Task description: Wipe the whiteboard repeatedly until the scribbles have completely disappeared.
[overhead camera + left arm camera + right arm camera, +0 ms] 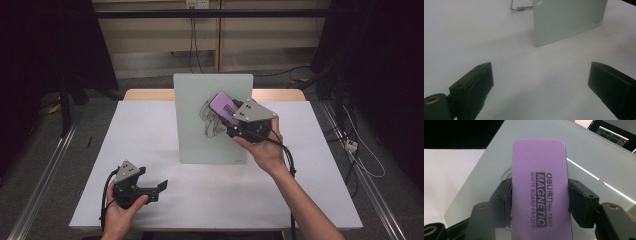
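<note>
The purple whiteboard eraser sits at the centre of the right gripper view, clamped across its long sides by the right gripper, against the upright whiteboard by the dark scribble. It looks light, stiff-backed and smooth, so a grip mid-length across the sides should hold. At lower left of the high view, the left gripper rests wide open, holding nothing.

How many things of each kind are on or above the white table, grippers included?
Grippers: 2, the left gripper and the right gripper
Purple whiteboard eraser: 1
Standing whiteboard with black scribbles: 1
Total: 4
</note>
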The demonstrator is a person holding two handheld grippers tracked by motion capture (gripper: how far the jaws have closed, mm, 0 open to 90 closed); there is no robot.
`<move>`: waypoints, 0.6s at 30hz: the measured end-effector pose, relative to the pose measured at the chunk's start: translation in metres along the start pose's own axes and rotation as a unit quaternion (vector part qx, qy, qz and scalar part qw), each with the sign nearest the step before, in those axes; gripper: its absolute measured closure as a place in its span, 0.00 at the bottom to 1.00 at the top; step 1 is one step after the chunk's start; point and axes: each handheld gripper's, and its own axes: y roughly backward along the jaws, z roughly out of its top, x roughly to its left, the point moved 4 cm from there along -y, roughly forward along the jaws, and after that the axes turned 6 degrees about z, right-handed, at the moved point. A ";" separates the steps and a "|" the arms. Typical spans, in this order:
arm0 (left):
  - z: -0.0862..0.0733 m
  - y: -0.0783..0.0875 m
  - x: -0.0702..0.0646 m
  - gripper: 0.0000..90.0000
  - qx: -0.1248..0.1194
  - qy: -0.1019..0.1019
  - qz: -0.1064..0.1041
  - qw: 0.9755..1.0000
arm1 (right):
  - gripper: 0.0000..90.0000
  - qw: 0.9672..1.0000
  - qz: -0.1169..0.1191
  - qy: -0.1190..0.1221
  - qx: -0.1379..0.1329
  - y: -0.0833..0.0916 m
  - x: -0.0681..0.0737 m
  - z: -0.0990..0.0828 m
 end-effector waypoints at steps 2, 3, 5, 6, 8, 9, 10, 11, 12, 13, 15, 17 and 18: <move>0.000 0.000 0.000 0.07 -0.001 0.001 0.000 1.000 | 0.45 1.000 -0.004 -0.002 0.001 -0.003 -0.001 0.002; 0.000 0.000 0.000 0.07 -0.002 0.001 0.000 1.000 | 0.45 1.000 -0.007 0.002 0.003 -0.004 -0.002 0.003; 0.000 0.001 0.000 0.07 -0.001 0.000 0.000 1.000 | 0.45 1.000 -0.008 0.000 0.003 -0.006 -0.003 0.004; 0.000 0.001 0.000 0.07 -0.002 0.001 0.001 1.000 | 0.45 1.000 -0.011 0.000 0.003 -0.007 -0.004 0.004; -0.001 0.001 0.001 0.07 -0.001 0.002 0.001 1.000 | 0.45 1.000 -0.020 0.002 0.003 -0.009 -0.006 0.005; -0.001 0.001 0.001 0.07 0.000 0.003 0.000 1.000 | 0.45 1.000 -0.024 0.001 0.001 -0.010 -0.007 0.005; -0.001 0.001 0.001 0.07 -0.001 0.003 0.001 1.000 | 0.45 1.000 -0.029 -0.002 0.000 -0.011 -0.008 0.004; -0.001 0.001 0.001 0.07 -0.001 0.003 0.001 1.000 | 0.45 0.999 -0.033 -0.003 -0.002 -0.012 -0.008 0.004; -0.001 0.001 0.001 0.07 -0.001 0.003 0.001 1.000 | 0.46 0.999 -0.035 -0.004 -0.004 -0.013 -0.008 0.004; -0.001 0.001 0.001 0.07 -0.002 0.003 0.002 1.000 | 0.46 0.999 -0.037 -0.006 -0.006 -0.013 -0.008 0.004; -0.001 0.001 0.001 0.07 -0.001 0.003 0.002 1.000 | 0.46 0.999 -0.041 -0.002 -0.006 -0.014 -0.008 0.005; -0.001 0.001 0.001 0.07 -0.001 0.003 0.002 1.000 | 0.46 0.999 -0.042 0.003 -0.002 -0.014 -0.007 0.005; -0.001 0.001 0.001 0.07 -0.001 0.003 0.002 1.000 | 0.46 0.999 -0.042 0.004 0.000 -0.014 -0.007 0.005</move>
